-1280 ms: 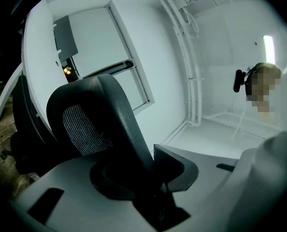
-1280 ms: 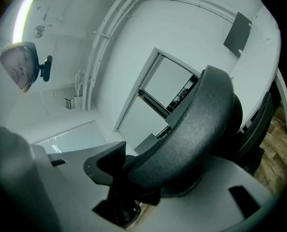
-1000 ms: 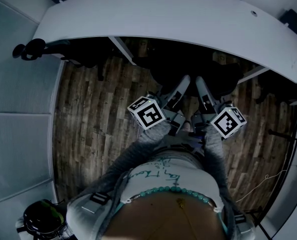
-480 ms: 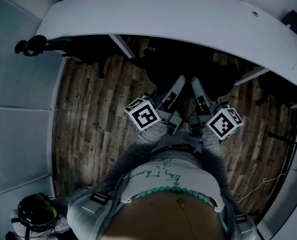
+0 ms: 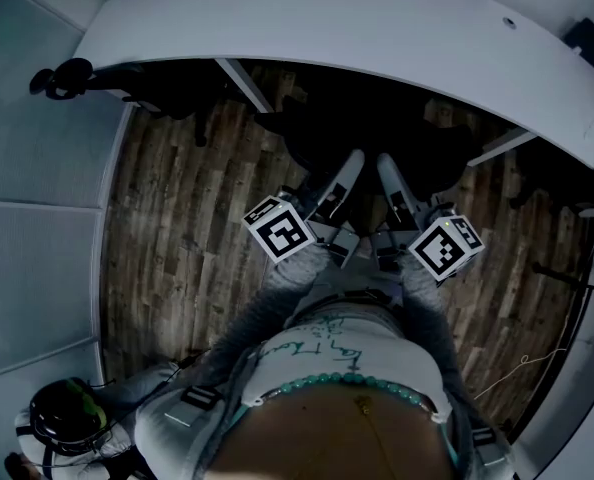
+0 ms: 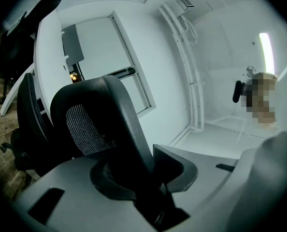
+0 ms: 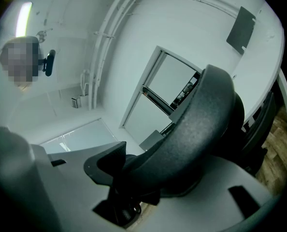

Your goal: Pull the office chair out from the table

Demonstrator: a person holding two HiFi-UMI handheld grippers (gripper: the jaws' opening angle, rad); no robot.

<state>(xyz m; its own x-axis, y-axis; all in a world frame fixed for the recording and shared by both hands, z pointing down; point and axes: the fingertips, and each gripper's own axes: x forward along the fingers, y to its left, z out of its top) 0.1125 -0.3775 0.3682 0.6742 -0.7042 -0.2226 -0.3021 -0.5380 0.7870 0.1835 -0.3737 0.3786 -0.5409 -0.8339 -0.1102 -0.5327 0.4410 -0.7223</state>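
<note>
The black office chair (image 5: 377, 128) stands partly under the curved white table (image 5: 357, 28) in the head view. My left gripper (image 5: 349, 164) and my right gripper (image 5: 387, 164) reach forward side by side to the top of its backrest. In the left gripper view the dark backrest frame (image 6: 109, 115) runs between the jaws, and the left gripper (image 6: 143, 170) is shut on it. In the right gripper view the backrest's thick top rim (image 7: 201, 120) fills the jaws of the right gripper (image 7: 134, 173), which is shut on it too.
Other dark chairs are tucked at the table's left (image 5: 147, 93) and right (image 5: 567, 183). The floor (image 5: 187, 228) is wood plank, with white panels (image 5: 37, 168) on the left. A dark helmet-like thing (image 5: 62, 418) lies at the lower left, and a thin cable (image 5: 537, 358) at the right.
Both grippers, clamped on the backrest throughout, have drawn back from the table edge. The chair has come out with them a little. The person has shifted back.
</note>
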